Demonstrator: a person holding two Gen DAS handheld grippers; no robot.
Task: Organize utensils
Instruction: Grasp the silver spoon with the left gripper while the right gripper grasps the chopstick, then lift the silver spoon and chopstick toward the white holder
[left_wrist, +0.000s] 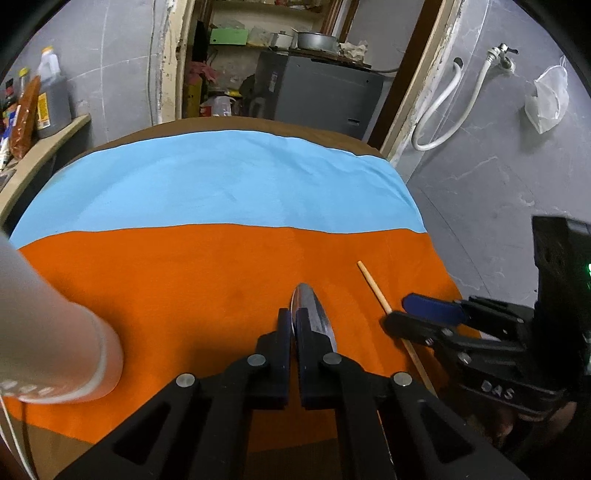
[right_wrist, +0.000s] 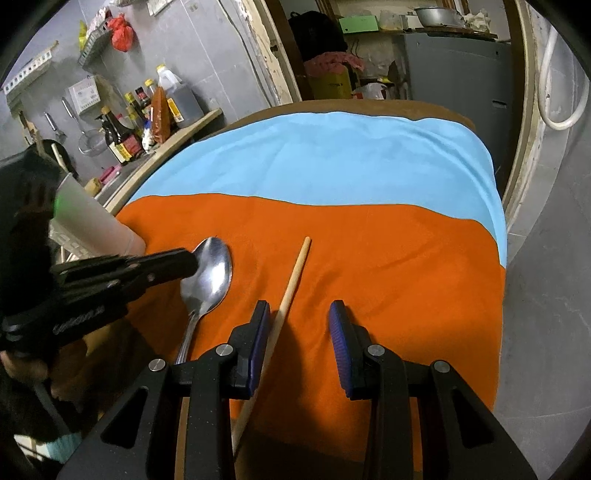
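From my remote seat, much stays out of sight. The spoon (left_wrist: 314, 314) shows only its bowl in the left wrist view; the handle is hidden under the left gripper (left_wrist: 293, 325), whose jaws pinch the bowl's edge. In the right wrist view the spoon's handle end vanishes behind the right gripper (right_wrist: 299, 332). The chopstick (right_wrist: 284, 314) runs between that gripper's jaws, its near end cut off by the black frame, and I cannot tell whether the pads touch it. A pale cup-like container (left_wrist: 55, 332) is cropped by the picture's edge. Bottle labels (right_wrist: 122, 147) on the side shelf are too small to read. The worktop (left_wrist: 258, 123) lies mostly under cloth.
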